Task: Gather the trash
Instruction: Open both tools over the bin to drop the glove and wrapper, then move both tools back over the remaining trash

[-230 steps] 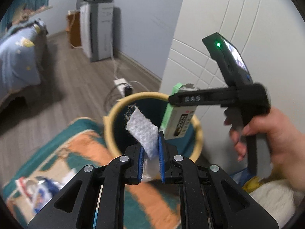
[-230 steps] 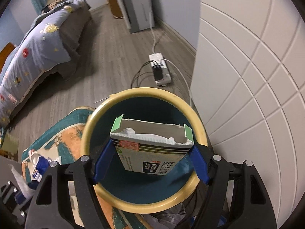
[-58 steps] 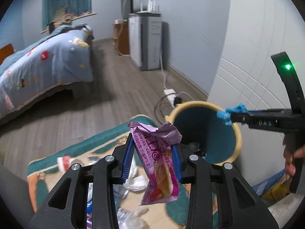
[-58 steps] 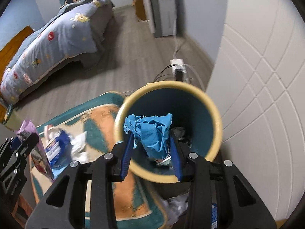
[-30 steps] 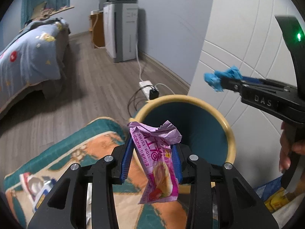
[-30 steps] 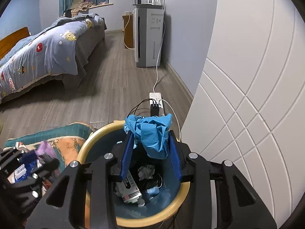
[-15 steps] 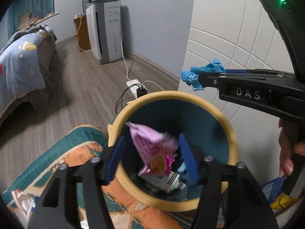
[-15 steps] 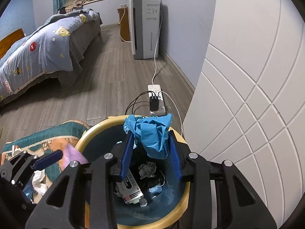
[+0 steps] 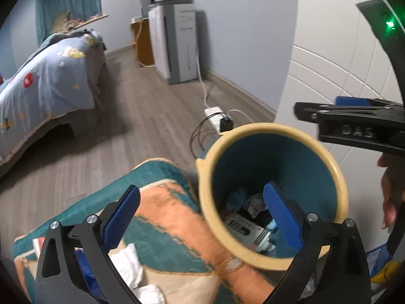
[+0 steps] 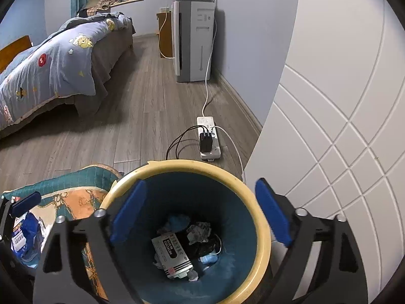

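Both tongs, left [image 9: 202, 212] and right [image 10: 200, 212], are wide apart and hold nothing above the bin [image 10: 263, 228], and the trash [image 10: 172, 253] lies at the bottom of the bin.

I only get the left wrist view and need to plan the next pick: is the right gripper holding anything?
Observer: No. The right gripper is open and empty, above the bin.
Operator: Anything blue inside the bin?
Observer: Yes, a crumpled blue wad lies at the bottom, next to a white box.
Operator: Any trash outside the bin?
Observer: A blue packet lies on the rug, left of the bin.
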Tool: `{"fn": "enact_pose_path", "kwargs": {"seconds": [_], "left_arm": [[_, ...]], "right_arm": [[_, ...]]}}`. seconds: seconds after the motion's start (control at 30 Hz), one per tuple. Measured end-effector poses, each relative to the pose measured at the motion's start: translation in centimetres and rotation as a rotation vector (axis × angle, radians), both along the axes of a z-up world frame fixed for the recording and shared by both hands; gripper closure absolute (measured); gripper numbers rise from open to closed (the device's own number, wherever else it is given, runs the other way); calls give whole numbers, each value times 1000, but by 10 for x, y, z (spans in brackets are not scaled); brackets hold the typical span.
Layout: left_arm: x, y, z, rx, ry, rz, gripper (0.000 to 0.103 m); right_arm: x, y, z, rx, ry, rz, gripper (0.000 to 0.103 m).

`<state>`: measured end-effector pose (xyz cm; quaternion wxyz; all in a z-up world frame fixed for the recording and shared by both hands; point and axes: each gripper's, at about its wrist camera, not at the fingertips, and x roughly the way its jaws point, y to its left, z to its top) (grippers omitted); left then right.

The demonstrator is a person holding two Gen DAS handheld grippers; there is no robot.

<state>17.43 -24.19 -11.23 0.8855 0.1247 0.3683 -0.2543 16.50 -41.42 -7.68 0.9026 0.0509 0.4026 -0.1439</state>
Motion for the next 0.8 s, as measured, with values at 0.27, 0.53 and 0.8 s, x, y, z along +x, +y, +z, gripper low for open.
{"fn": "enact_pose_path", "kwargs": {"seconds": [0.27,0.53,0.8], "left_arm": [[-12,29,27,-24,-25,36,6],[-51,89,101,3,-171,78,5],[-83,186,129,-8,-141,241,5]], "right_arm": [[-7,11,22,-7,-20,11,6],[-20,53,62,-39,-113,88,6],[-27,124,89,-16,-165,176,6]]}}
